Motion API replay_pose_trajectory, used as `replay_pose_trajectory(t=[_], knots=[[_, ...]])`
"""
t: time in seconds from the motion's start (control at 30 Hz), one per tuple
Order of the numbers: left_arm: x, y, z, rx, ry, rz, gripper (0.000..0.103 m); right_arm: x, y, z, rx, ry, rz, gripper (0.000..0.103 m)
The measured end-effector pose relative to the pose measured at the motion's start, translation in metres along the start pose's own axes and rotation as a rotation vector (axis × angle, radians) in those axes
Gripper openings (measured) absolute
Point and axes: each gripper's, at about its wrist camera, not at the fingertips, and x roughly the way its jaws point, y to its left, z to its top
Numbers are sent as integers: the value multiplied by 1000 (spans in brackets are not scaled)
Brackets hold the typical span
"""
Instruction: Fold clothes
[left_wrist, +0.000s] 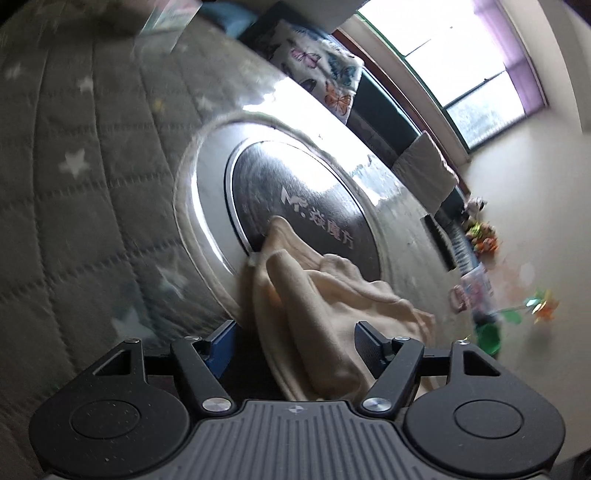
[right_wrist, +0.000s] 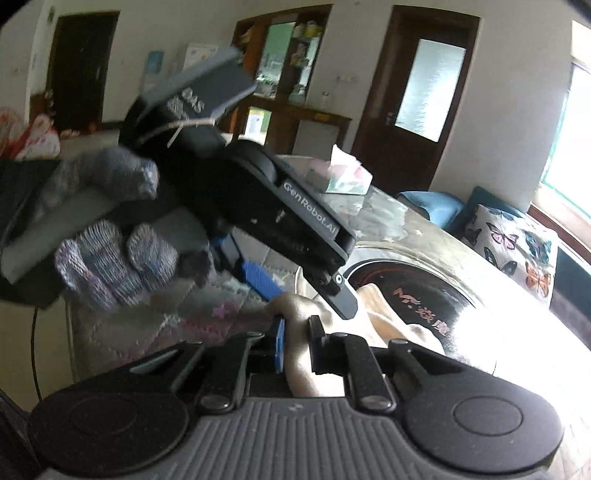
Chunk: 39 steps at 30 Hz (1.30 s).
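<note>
My right gripper (right_wrist: 297, 341) pinches the soft, light cream garment (left_wrist: 325, 314) while my left gripper (left_wrist: 295, 345), spread, should grab its hem at 6 o'clock.

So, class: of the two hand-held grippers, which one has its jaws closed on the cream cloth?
The right hand-held gripper: its jaws pinch the cream cloth. The left hand-held gripper stands wide open, the cloth loose between its jaws.
</note>
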Motion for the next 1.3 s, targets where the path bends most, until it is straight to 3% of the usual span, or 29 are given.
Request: replay_pose_trajectory(t=[0.07,0.13,0.23,0.3,0.5,0.8,1.0,1.2,1.3], knots=[[3,2,1,-54,11,-24,70,-6,-3,-2,13,-6,2,11],[6,4,2,-92,22,-42,57,-10,-4,-4,20,-10,6,11],[10,9,2,-138,40,-56,30,-16,-4,-8,32,-15,16,11],[12,12,1,-150,40,-45,22,-19,-4,-10,42,-17,19,12],[12,16,0,-141,34,-37,20,-33,-26,-18,145,-31,11,15],[14,12,-1,-108,28,-24,20,-32,-107,-59,379,56,-221,15],[14,11,-1,-90,25,-14,20,-22,-147,-92,517,97,-293,15],[16,6,0,-62,21,3,20,-30,-176,-108,624,77,-378,19],[16,6,0,-58,21,6,20,-30,-185,-115,667,81,-396,39]])
